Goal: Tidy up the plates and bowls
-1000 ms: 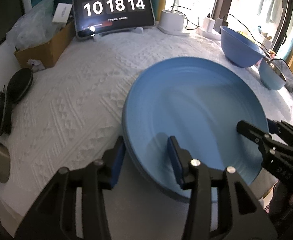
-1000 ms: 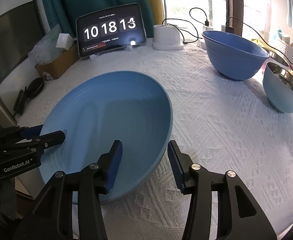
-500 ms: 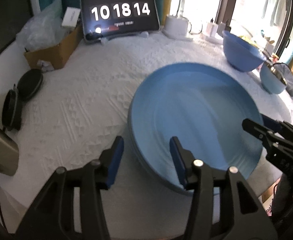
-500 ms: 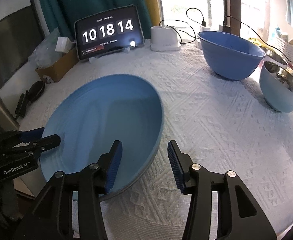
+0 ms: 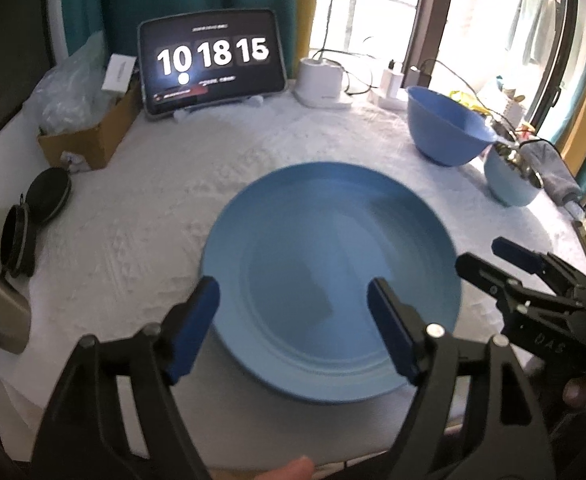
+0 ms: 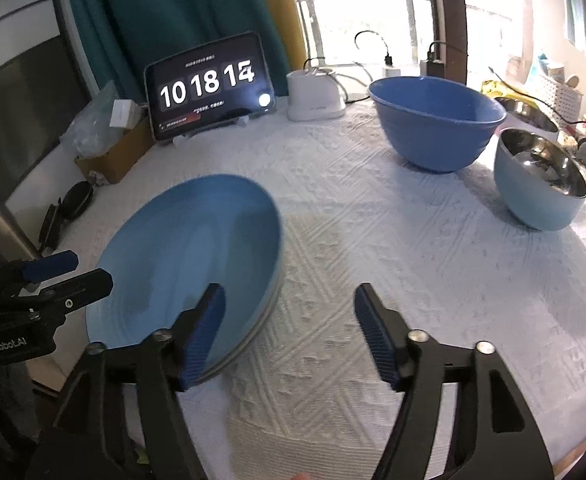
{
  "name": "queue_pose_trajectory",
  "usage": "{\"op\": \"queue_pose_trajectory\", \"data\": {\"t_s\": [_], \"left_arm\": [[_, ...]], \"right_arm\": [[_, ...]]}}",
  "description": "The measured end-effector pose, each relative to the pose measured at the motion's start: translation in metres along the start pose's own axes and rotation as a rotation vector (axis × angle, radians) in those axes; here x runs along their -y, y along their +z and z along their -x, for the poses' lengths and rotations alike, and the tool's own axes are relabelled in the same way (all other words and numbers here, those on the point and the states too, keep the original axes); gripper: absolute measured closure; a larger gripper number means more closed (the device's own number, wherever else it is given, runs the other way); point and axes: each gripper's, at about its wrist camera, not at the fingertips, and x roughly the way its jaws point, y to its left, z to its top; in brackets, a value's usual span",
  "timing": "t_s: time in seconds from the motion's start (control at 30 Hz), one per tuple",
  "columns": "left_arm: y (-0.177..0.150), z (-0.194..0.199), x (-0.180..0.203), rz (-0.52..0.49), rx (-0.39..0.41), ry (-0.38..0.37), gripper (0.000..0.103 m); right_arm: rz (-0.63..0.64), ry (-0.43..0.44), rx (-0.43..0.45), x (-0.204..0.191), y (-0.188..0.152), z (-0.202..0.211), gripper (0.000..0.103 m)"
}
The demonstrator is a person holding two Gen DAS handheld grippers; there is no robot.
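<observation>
A white textured cloth [image 6: 373,240] covers the table. From the left: a box [image 5: 89,140], a clock tablet [image 5: 213,64] before teal curtains, the plate [image 5: 329,276] lying free near the front edge, two bowls [image 6: 437,128] by the window. Both grippers, left [image 5: 293,328] and right [image 6: 289,336], have just been opening, jaws wide, gripping nothing.

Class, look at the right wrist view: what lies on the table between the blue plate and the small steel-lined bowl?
Nothing: in the right wrist view only bare white tablecloth lies between the blue plate and the small steel-lined bowl.
</observation>
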Motion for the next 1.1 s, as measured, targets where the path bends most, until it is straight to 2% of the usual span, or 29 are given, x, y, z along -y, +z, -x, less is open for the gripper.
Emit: {"op": "queue_pose_trajectory", "data": {"t_s": [0.13,0.5,0.67,1.1], "left_arm": [[0.005,0.002,0.012,0.005,-0.003,-0.055,0.025],[0.018,0.004,0.052,-0.049,0.026,-0.060,0.025],[0.020,0.002,0.074,-0.093,0.020,-0.080,0.025],[0.041,-0.012,0.120,-0.108,0.016,-0.150,0.025]], "right_arm": [[-0.010,-0.008,0.016,0.013,0.003,0.006,0.026],[-0.044,-0.019,0.065,0.053,0.007,0.030,0.026],[-0.062,-0.030,0.067,0.069,0.007,0.035,0.026],[-0.132,-0.054,0.074,0.118,0.009,0.047,0.026]]}}
